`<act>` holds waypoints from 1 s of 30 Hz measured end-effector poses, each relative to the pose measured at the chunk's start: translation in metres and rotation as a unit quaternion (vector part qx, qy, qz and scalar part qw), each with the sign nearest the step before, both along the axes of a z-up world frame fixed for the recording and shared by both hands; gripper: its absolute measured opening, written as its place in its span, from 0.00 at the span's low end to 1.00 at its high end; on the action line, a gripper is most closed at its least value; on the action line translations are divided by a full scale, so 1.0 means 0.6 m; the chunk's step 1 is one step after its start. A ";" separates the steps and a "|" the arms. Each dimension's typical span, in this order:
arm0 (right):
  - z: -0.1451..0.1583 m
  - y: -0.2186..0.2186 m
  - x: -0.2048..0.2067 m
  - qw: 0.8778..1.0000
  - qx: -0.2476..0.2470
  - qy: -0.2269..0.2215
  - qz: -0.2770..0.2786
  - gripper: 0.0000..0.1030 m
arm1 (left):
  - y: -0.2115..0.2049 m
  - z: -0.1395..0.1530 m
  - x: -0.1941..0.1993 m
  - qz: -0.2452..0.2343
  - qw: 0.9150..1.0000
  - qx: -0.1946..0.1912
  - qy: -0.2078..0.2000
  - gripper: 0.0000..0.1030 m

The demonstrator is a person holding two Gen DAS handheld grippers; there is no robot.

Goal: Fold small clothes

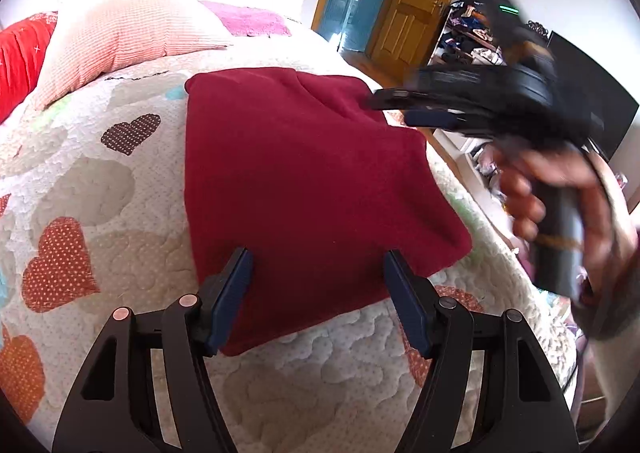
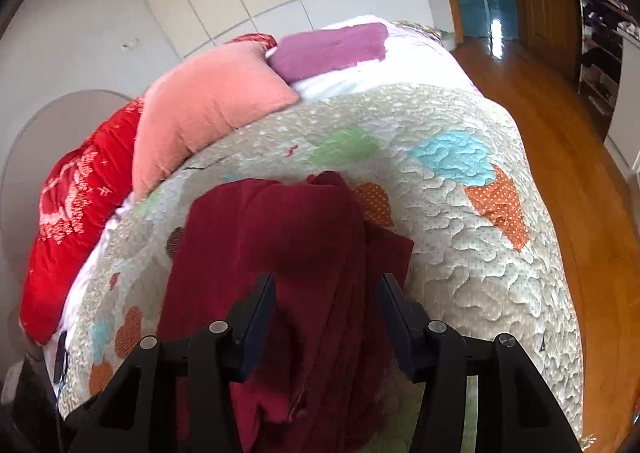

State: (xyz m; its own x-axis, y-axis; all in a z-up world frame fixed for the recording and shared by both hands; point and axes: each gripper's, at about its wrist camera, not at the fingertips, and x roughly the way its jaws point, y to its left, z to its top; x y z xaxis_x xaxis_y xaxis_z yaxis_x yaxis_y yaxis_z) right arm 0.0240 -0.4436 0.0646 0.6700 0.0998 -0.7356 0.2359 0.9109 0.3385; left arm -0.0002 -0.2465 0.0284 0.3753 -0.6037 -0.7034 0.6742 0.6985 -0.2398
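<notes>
A dark red garment [image 1: 304, 173] is laid folded on the quilted bed [image 1: 100, 181], its long axis running away from the left tool [image 1: 318, 293], which is held open above its near edge; the right tool [image 1: 394, 103] is seen open, with nothing gripped.

1. Bed [image 1: 132, 189], covered by a cream quilted bedspread [image 2: 460, 237] with patchwork hearts in brown, orange, blue and green; it carries everything.
2. Dark red fleece garment [image 1: 304, 181] lies on the bedspread near the bed's right edge, folded flat to a rough rectangle in the left wrist view; the right wrist view shows bunched layers at one end.
3. Salmon-pink ribbed pillow [image 1: 120, 41] lies at the bed's far end, overlapping the bedspread's edge.
4. Bright red patterned cushion [image 2: 76, 213] sits beside the pink pillow, at the bed's left edge.
5. Purple towel-like cloth [image 2: 336, 49] lies flat beyond the pillow on a white sheet.
</notes>
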 end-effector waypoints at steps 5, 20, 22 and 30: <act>0.006 0.021 0.049 0.997 -0.072 -0.007 0.028 0.06 | -0.005 0.002 0.005 -0.004 1.000 -0.009 0.008 0.66; 0.064 0.043 -0.040 0.994 -0.078 -0.053 0.051 0.13 | -0.021 -0.006 -0.001 0.000 1.000 0.001 0.001 0.68; 0.065 0.072 -0.053 0.993 -0.073 -0.056 0.078 0.26 | -0.022 -0.006 -0.003 0.003 1.000 0.004 0.001 0.68; -0.056 0.060 -0.060 0.997 -0.062 0.014 0.053 0.28 | -0.019 -0.001 -0.013 0.012 1.000 0.016 0.007 0.68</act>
